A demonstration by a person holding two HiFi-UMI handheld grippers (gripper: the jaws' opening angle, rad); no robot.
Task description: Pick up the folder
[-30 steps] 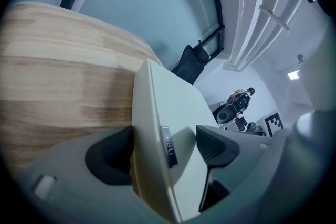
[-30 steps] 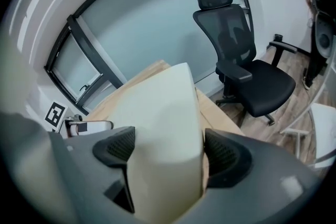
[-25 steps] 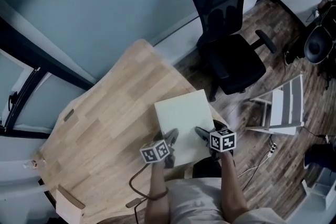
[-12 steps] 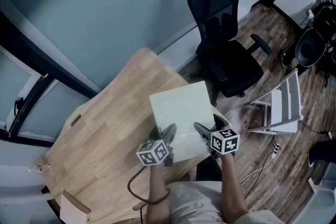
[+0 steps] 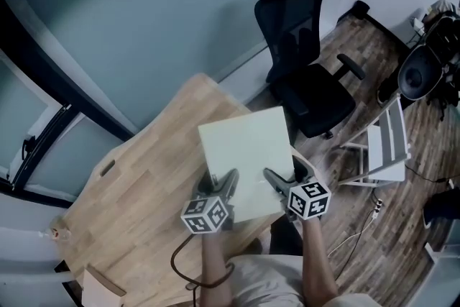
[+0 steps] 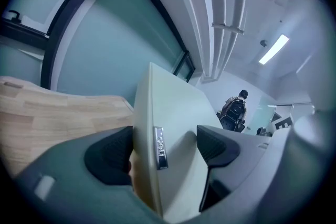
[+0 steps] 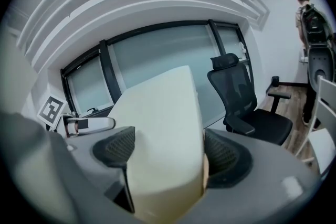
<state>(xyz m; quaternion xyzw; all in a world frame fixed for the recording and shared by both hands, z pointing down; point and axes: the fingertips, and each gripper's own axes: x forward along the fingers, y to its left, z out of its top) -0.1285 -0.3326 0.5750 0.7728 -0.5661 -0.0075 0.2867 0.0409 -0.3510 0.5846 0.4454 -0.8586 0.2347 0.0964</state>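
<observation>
Pale cream flat folder (image 5: 246,154) pinched at near edge, left gripper (image 5: 219,185) and right gripper (image 5: 282,180) both closed on it; beyond fingertips unsupported; probable risk: slip, droop.

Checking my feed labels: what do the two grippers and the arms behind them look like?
Both the left gripper and the right gripper have grey tongs with dark textured pads and carry a white cube with black square markers. A dark cable loops below the left one. The person wears a light short-sleeved shirt.
</observation>
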